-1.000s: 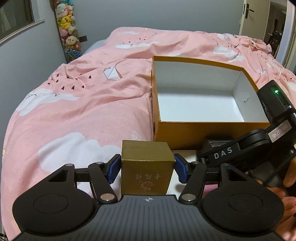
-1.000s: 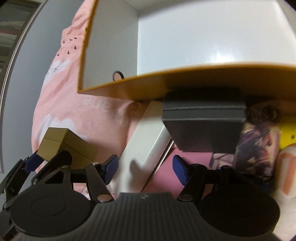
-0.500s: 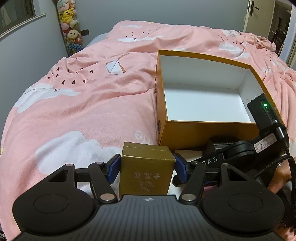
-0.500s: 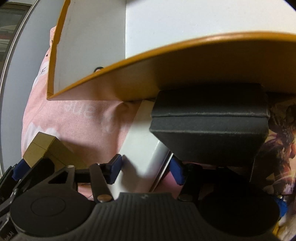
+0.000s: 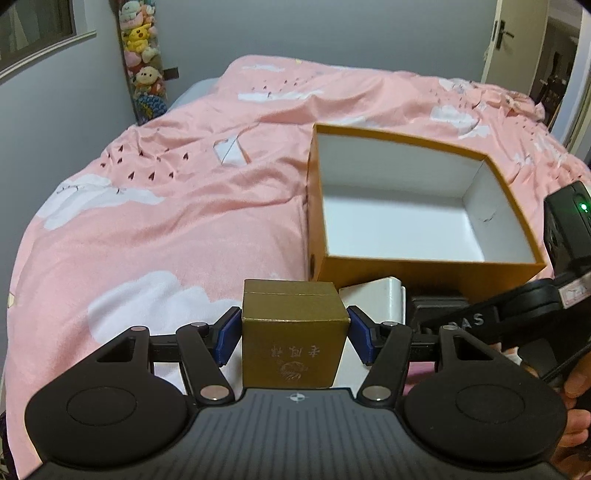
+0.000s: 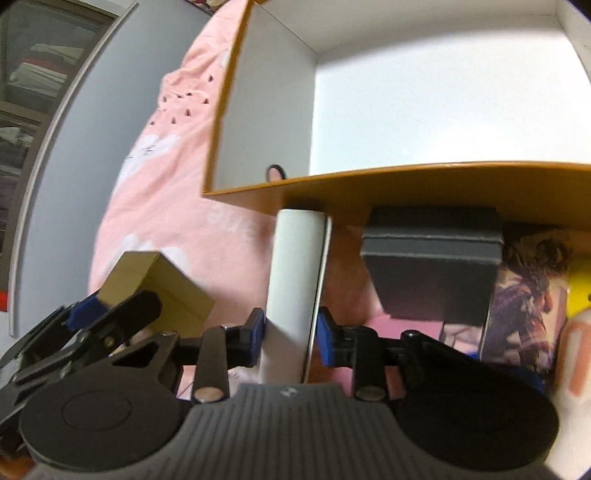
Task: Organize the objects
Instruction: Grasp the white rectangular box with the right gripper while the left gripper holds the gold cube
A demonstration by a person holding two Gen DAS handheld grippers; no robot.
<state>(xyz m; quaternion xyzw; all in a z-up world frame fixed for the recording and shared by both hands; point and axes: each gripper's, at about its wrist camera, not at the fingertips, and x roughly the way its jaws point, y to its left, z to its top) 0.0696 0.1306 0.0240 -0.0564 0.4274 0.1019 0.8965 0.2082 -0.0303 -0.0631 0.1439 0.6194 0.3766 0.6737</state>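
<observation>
We see a gold cube-shaped box (image 5: pixel 293 338) clamped between the blue pads of the left gripper (image 5: pixel 293 334), its jaws set wide to span the box, printed characters on the face nearest the camera. It is held above the pink cloud-print bedspread (image 5: pixel 166 221), just short of the near left corner of an open orange box (image 5: pixel 424 271) with a white interior, which sits on the bed. In the right wrist view, the right gripper (image 6: pixel 290 334) has just been closing, and its narrow-set pads now press on both sides of a slim white box (image 6: pixel 293 273) whose far end reaches the orange box's front wall. Just to the right of it a dark grey box (image 6: pixel 432 266) sits against the same wall, with an illustrated card (image 6: pixel 524 295) beside that and something yellow (image 6: pixel 580 291) at the frame's edge. Beyond the bed we make out a grey wall (image 5: pixel 332 33), a hanging column of plush toys (image 5: pixel 144 59) and an open door (image 5: pixel 517 40).
</observation>
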